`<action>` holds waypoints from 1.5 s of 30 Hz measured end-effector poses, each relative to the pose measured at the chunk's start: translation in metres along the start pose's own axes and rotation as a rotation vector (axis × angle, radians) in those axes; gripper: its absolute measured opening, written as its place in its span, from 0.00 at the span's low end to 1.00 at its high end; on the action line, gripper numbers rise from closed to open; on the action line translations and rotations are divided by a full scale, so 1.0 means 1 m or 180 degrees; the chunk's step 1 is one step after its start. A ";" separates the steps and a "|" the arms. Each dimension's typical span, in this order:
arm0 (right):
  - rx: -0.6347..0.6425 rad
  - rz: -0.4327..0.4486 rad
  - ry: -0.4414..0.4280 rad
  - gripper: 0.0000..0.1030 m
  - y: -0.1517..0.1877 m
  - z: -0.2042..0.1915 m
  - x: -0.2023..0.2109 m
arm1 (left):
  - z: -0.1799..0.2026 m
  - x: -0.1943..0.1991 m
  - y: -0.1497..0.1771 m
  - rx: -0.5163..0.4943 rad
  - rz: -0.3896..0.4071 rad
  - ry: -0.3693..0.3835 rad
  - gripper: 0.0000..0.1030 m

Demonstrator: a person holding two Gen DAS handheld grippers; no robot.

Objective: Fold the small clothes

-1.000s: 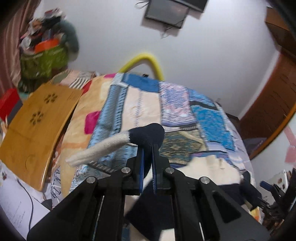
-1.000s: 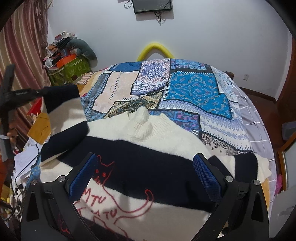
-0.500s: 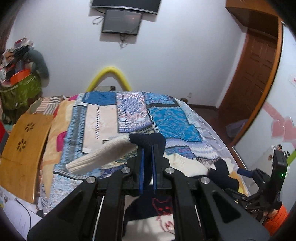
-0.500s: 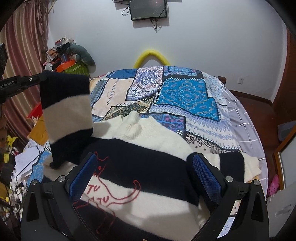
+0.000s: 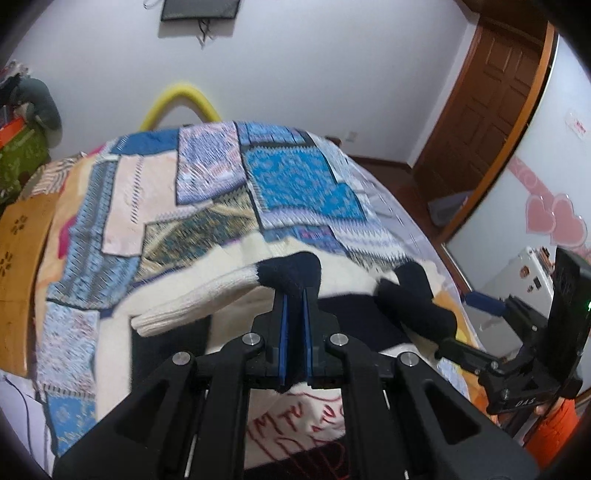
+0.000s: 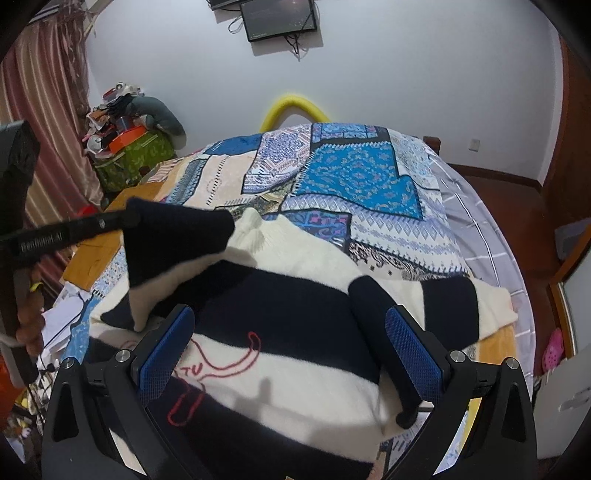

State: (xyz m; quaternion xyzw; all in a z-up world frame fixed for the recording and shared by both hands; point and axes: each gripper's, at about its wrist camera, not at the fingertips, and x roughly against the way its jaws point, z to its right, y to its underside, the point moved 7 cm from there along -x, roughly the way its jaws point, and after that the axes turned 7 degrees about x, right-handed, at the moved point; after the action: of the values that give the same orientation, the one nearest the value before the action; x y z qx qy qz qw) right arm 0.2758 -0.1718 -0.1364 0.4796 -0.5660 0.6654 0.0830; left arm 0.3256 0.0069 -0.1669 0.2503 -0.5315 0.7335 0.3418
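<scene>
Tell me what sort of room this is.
Most likely a bedroom in a home: a bed under a patchwork quilt fills the middle, a screen hangs on the wall behind it, and a wooden door stands to one side.

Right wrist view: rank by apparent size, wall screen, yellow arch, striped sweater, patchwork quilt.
1. patchwork quilt and striped sweater: similar, and the sweater is nearer, so unranked
2. yellow arch
3. wall screen, only slightly smaller
</scene>
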 end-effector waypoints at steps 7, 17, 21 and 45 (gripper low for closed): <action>-0.0081 -0.0053 -0.0022 1.00 0.010 0.007 0.001 | 0.014 -0.020 0.026 -0.0137 -0.0227 -0.0052 0.06; 0.0019 -0.0061 -0.0043 1.00 0.005 -0.005 0.003 | 0.010 -0.010 0.030 -0.0202 -0.0208 -0.0162 0.11; 0.0129 -0.0058 -0.0058 1.00 -0.002 -0.017 0.002 | -0.009 0.008 0.023 -0.0206 -0.0076 -0.0288 0.33; 0.0951 -0.0589 -0.0300 0.99 -0.023 -0.141 -0.081 | -0.185 0.018 0.077 0.0241 -0.0312 -0.0978 0.60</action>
State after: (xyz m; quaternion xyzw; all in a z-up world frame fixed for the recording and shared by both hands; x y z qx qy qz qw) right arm 0.2563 -0.0116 -0.1661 0.5673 -0.4175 0.7084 0.0451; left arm 0.2541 0.1719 -0.2581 0.3978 -0.5366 0.6886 0.2822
